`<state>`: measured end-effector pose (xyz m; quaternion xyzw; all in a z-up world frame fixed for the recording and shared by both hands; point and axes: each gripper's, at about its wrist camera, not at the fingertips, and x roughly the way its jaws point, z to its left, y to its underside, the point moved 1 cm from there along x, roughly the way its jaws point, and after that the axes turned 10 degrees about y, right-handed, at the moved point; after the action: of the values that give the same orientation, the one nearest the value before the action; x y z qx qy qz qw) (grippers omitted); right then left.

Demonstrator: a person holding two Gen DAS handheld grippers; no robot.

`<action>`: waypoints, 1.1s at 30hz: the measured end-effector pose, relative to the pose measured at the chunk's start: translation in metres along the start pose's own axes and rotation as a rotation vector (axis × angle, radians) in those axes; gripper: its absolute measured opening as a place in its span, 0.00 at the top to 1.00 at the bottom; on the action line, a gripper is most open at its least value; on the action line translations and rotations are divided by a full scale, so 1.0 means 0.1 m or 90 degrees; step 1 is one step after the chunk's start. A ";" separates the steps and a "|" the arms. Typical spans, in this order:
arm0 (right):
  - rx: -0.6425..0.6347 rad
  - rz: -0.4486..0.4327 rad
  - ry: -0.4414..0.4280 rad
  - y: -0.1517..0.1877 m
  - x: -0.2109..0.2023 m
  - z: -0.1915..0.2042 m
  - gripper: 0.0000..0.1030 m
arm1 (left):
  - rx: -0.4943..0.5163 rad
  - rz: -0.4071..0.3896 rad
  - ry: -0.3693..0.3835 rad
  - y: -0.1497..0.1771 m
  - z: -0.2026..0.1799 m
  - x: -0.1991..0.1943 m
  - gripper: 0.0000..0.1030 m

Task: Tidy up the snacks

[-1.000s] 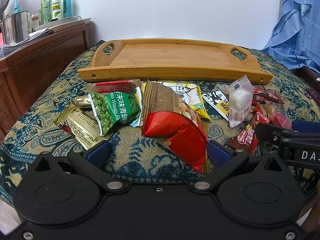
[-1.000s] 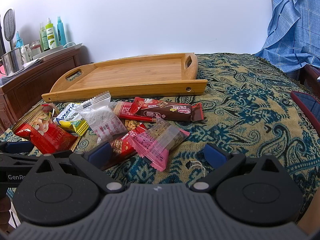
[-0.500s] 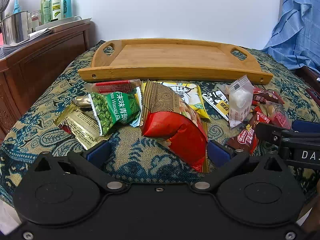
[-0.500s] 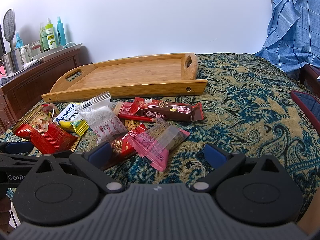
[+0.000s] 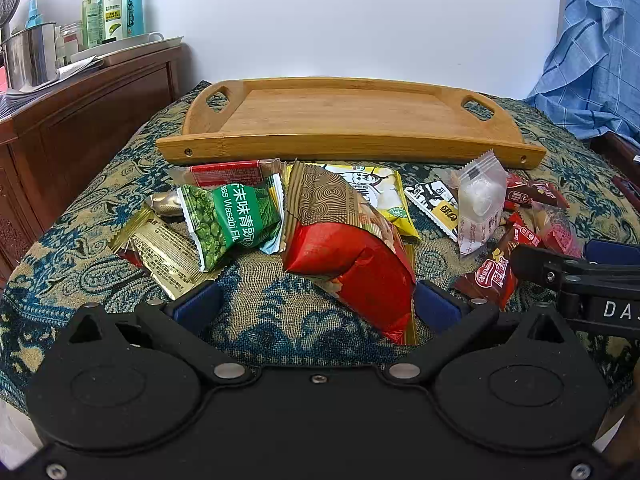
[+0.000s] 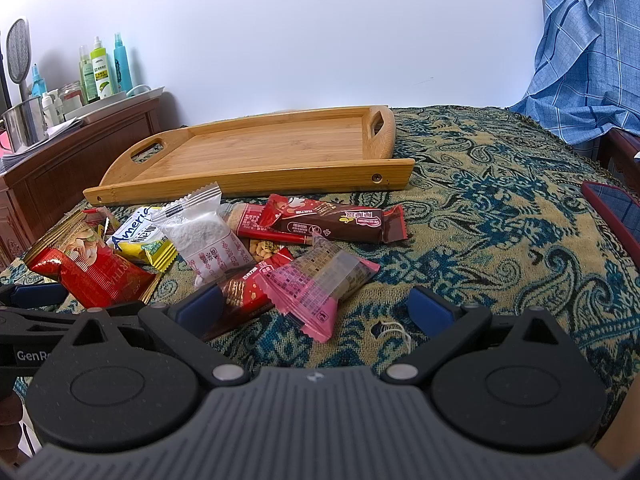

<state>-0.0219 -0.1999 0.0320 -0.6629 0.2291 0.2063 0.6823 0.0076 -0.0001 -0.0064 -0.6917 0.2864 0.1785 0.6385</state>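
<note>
Several snack packets lie scattered on a patterned cloth in front of a bare wooden tray (image 5: pixel 348 148) (image 6: pixel 256 176). My left gripper (image 5: pixel 316 306) stands open, its blue pads either side of the near end of a red and gold packet (image 5: pixel 352 256). A green wasabi pea packet (image 5: pixel 228 216) and a gold packet (image 5: pixel 164 252) lie to its left. My right gripper (image 6: pixel 316 306) is open over a pink wrapped bar (image 6: pixel 320 280), with a red bar (image 6: pixel 244 292) against its left pad. A white sachet (image 6: pixel 204 236) and a brown bar (image 6: pixel 340 224) lie further off.
A dark wooden cabinet (image 5: pixel 80 120) with bottles (image 5: pixel 112 8) and a steel pot (image 5: pixel 28 56) stands at the left. Blue checked fabric (image 5: pixel 600 60) hangs at the right. A red phone (image 6: pixel 616 212) rests on the cloth at the far right.
</note>
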 end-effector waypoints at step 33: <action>0.006 -0.008 -0.027 -0.02 -0.01 -0.01 0.00 | 0.021 -0.014 -0.004 -0.03 -0.04 -0.05 0.00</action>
<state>-0.0217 -0.2011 0.0343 -0.6566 0.2110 0.2151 0.6914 0.0054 -0.0030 0.0000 -0.6837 0.2795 0.1686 0.6528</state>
